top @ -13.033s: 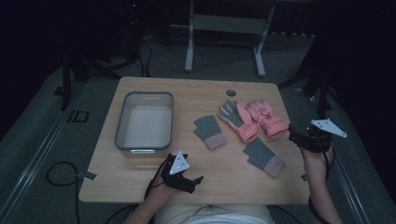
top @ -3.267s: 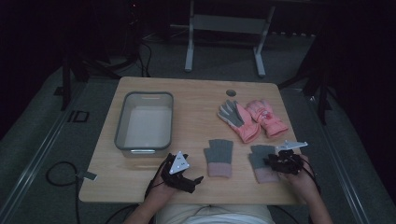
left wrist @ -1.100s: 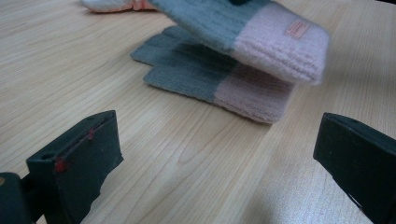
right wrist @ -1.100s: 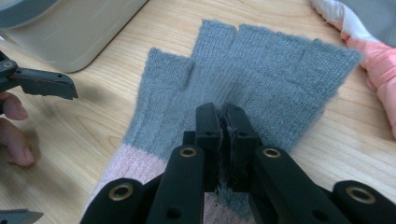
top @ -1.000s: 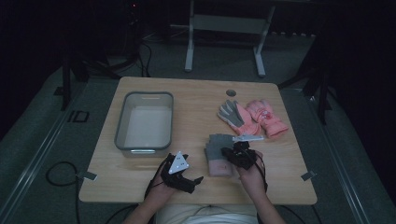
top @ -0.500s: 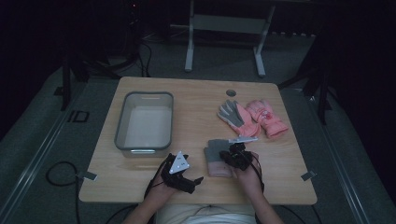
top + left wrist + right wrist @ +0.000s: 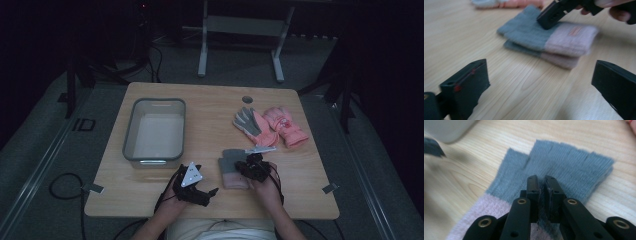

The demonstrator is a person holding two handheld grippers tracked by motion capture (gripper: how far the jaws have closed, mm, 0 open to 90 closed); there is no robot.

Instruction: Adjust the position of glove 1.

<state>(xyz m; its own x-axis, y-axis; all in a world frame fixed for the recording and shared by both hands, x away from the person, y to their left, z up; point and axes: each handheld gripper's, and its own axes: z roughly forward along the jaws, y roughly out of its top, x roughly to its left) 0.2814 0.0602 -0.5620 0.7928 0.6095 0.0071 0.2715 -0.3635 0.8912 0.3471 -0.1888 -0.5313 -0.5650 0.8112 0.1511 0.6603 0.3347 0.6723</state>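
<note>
A wooden table [image 7: 210,107] carries everything. On its left half, a grey bin [image 7: 154,131] stands with its long sides running from the near edge toward the far edge.

Near edge, left of centre: the left gripper [image 7: 199,190] rests on the table in the person's left hand [image 7: 170,202], grey plate on top. In the left gripper view its jaws stand wide apart with bare wood between them, holding nothing. The stacked mitts lie just beyond the jaws, apart from them.

Near edge, centre: two grey mitts with pink cuffs [image 7: 232,167] lie one on the other, edges slightly offset, cuffs toward the near edge and grey ends toward the far edge. In the left gripper view the top mitt [image 7: 549,35] covers most of the lower one [image 7: 554,58], whose edge shows beneath.

The right gripper [image 7: 250,167] sits directly over the right side of the stack, held by the right hand [image 7: 267,187]. In the right gripper view its jaws are drawn almost together and pressed down on the grey part of the top mitt [image 7: 564,167], a pinch of knit between the tips; it grips the mitt. The left gripper view shows that jaw tip touching the mitt near the grey-pink boundary.

Toward the right of the table, well apart from both grippers: a grey-fingered glove [image 7: 248,122] and a pink glove [image 7: 285,125] lie side by side, touching. A small dark hole [image 7: 247,99] sits near the far edge.
</note>
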